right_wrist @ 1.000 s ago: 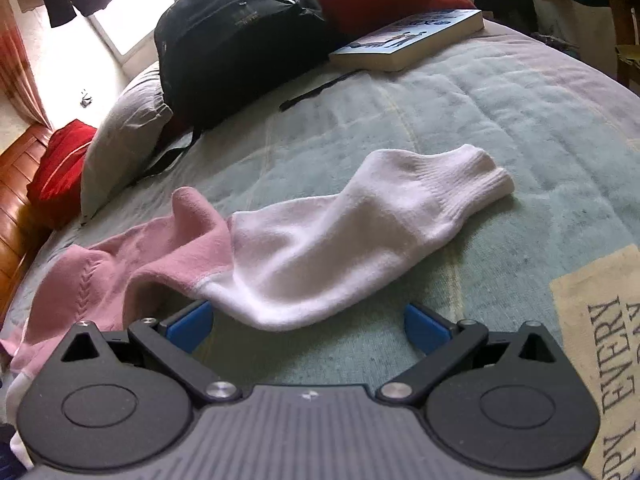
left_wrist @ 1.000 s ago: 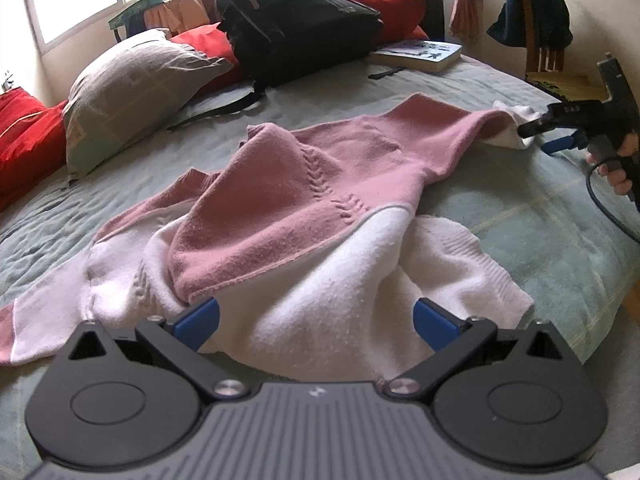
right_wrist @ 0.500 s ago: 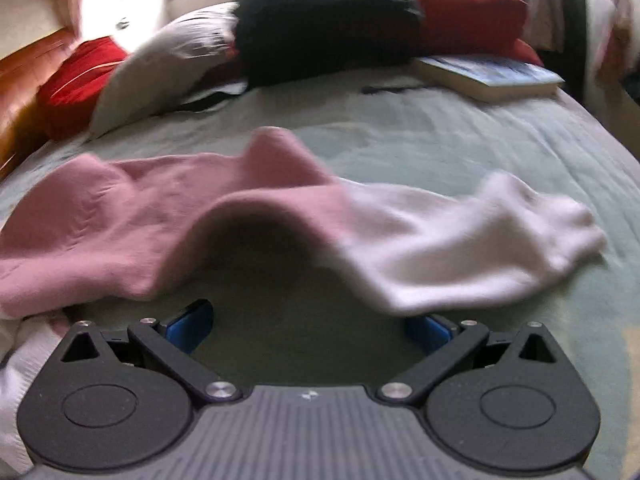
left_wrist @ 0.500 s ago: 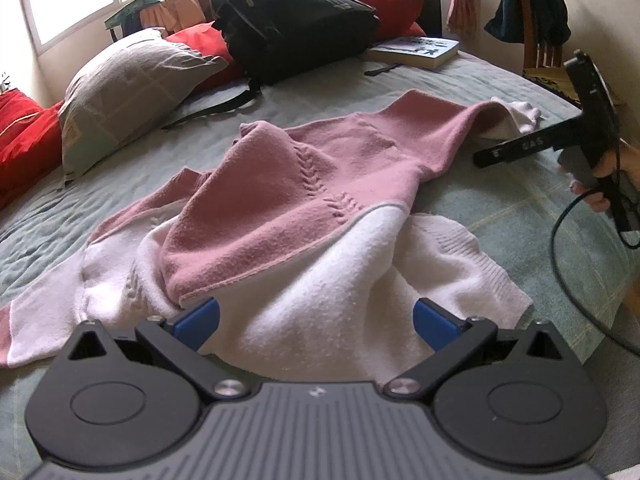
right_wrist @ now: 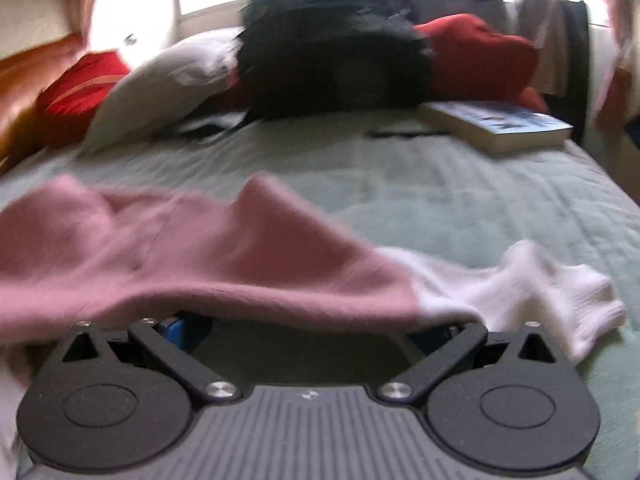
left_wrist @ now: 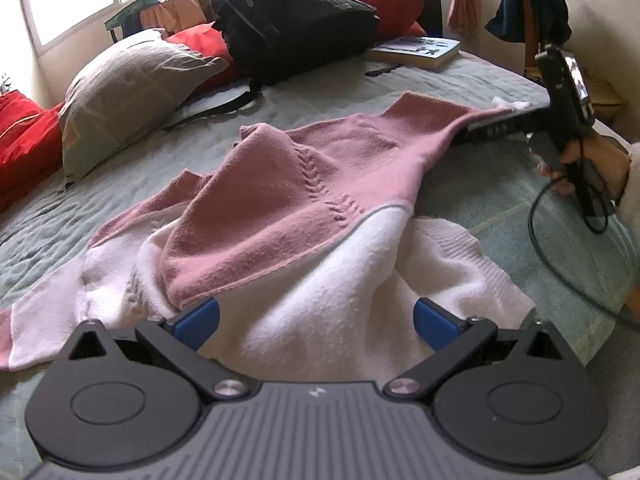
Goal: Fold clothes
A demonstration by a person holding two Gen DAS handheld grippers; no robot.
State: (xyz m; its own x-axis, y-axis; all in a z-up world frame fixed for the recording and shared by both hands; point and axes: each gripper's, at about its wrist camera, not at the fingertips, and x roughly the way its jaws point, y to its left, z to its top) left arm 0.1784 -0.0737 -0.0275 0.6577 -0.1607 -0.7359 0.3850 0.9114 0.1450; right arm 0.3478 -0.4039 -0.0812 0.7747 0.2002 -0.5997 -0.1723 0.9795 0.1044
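Both claws stand spread wide, gripping nothing. Left gripper hovers low over the white hem of the pink-and-white sweater, its blue pads apart on either side of the bunched cloth, which lies crumpled on the green bedspread straight ahead. Far to its right, a hand holds the right gripper, whose fingers reach under the sweater's sleeve; the sleeve drapes across both fingers, white cuff trailing off to the right. Beyond both claws sit a black backpack, a grey pillow, red cushions and a book.
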